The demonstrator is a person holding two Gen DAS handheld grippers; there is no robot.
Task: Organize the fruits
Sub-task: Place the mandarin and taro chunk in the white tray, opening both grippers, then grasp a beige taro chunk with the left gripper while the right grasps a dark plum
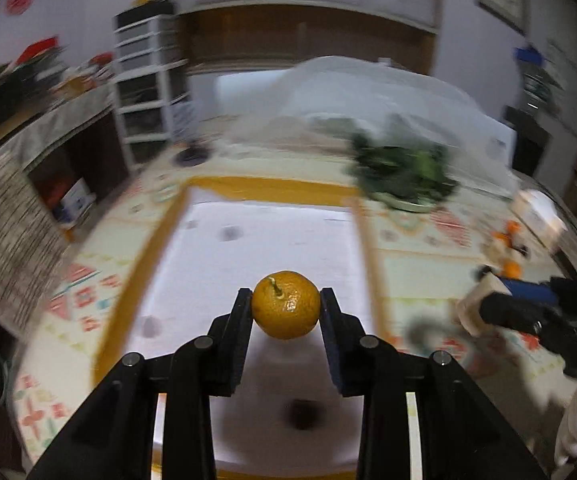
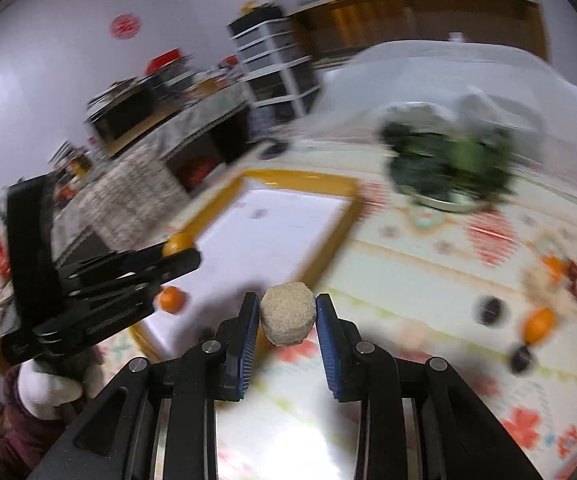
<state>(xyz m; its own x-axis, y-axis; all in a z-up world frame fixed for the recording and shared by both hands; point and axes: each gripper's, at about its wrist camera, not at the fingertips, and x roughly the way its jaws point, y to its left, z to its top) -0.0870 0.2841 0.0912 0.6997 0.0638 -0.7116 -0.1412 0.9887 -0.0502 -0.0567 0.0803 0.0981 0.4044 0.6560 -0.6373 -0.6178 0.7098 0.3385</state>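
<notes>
Left wrist — one orange [image 1: 286,305], perhaps mandarin.

Both grippers are matte black plastic with angular linkage arms and round silver screws behind the fingers. The left gripper [image 1: 286,307] has black pads; the right gripper [image 2: 287,312] has blue ribbed pads [image 2: 248,340]. A white glove [image 2: 46,390] covers the left hand.

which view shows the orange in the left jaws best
The left wrist view: the orange sits sharp and centred, stem up, clamped in the left gripper over the white tray. The right wrist view shows only a sliver of the orange, at the tip of that gripper, mostly hidden.
</notes>
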